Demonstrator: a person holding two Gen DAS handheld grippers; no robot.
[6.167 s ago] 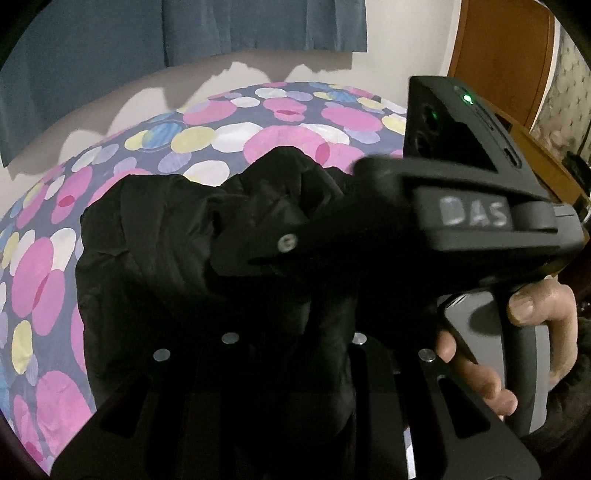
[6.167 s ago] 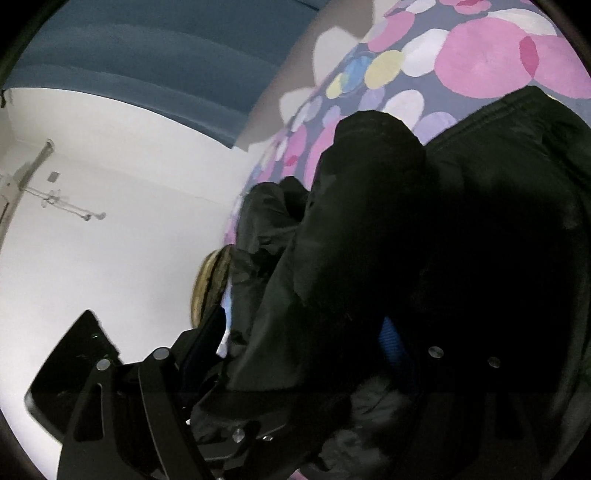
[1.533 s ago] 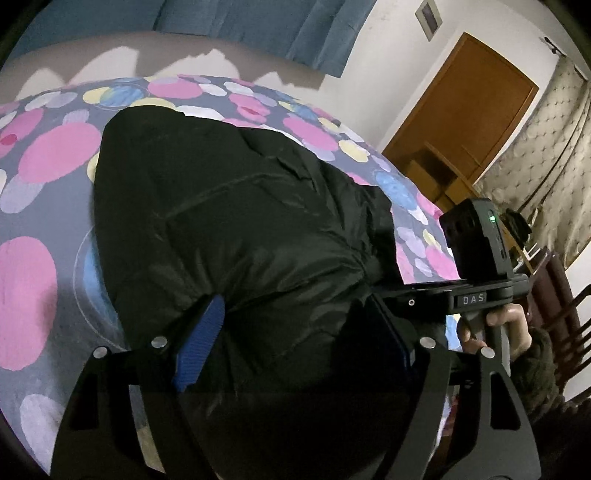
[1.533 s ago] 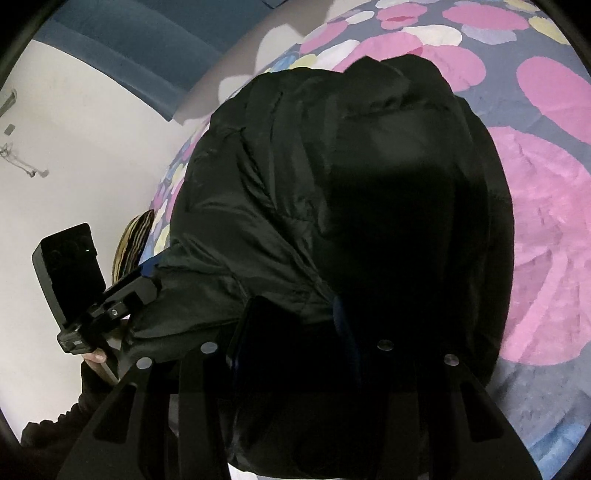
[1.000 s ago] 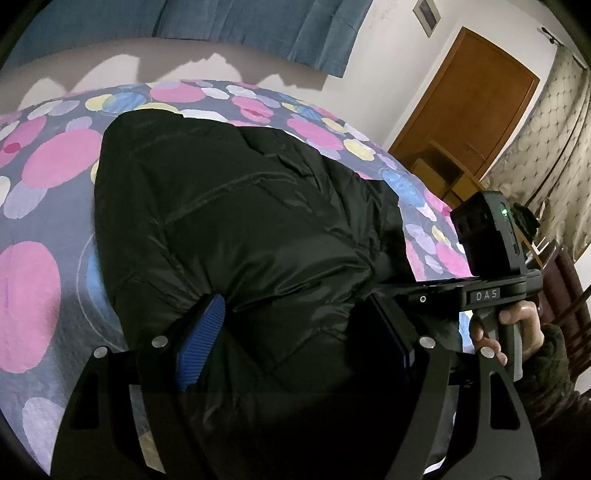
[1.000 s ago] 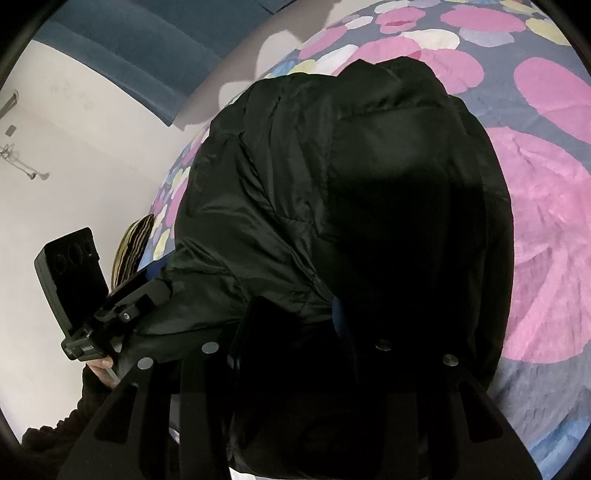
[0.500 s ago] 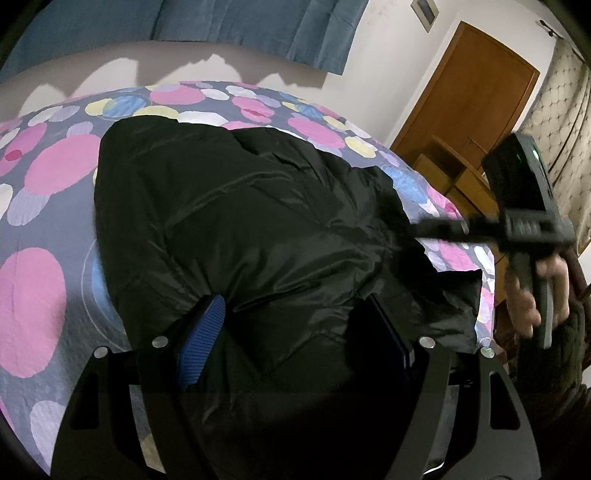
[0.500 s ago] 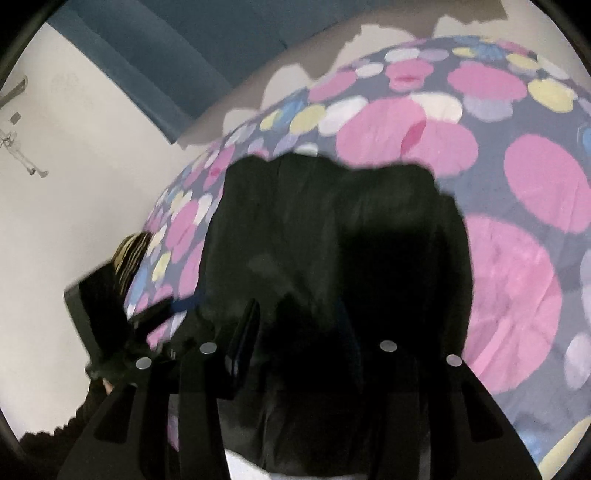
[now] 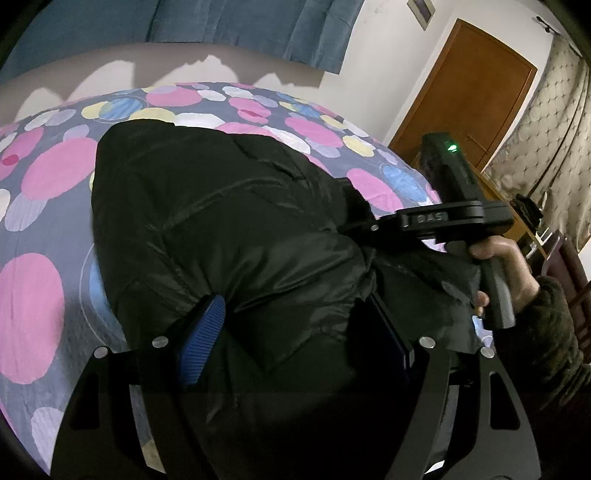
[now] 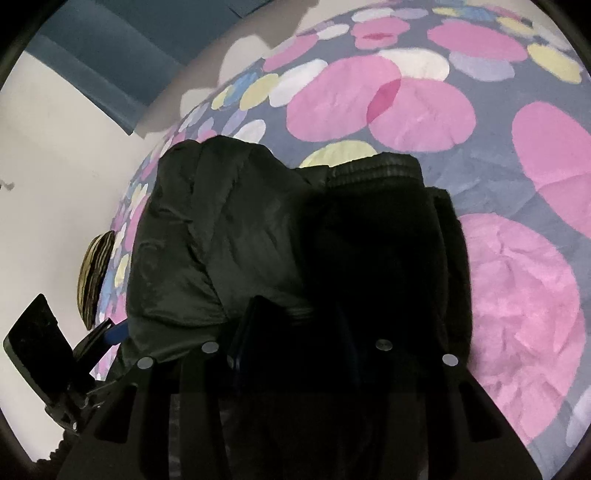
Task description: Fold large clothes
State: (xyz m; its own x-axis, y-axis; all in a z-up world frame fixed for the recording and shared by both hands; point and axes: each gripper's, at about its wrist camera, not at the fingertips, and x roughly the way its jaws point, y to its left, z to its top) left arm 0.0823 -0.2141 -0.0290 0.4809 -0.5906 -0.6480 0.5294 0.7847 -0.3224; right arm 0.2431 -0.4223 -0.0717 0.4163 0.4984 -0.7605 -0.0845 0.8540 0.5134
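Observation:
A black puffer jacket [image 9: 221, 229] lies folded in a bundle on the bed; it also shows in the right wrist view [image 10: 295, 240], with its ribbed hem at the far edge. My left gripper [image 9: 295, 332] is open, its blue-padded fingers [image 9: 201, 332] spread around the jacket's near edge. My right gripper [image 10: 295, 339] is at the jacket's near edge, its fingers dark and buried in the fabric. From the left wrist view the right gripper [image 9: 354, 229] reaches in at the jacket's right side.
The bed sheet [image 9: 44, 177] is grey with pink, yellow and blue circles. Blue curtains [image 9: 221, 29] hang on the far wall. A wooden door [image 9: 472, 88] and furniture stand at the right. A striped cushion [image 10: 94, 273] lies at the bed's left edge.
The right gripper swung away from the jacket's right side, then came back to it lower and closer. The left gripper stayed open at the near edge. The jacket stayed put.

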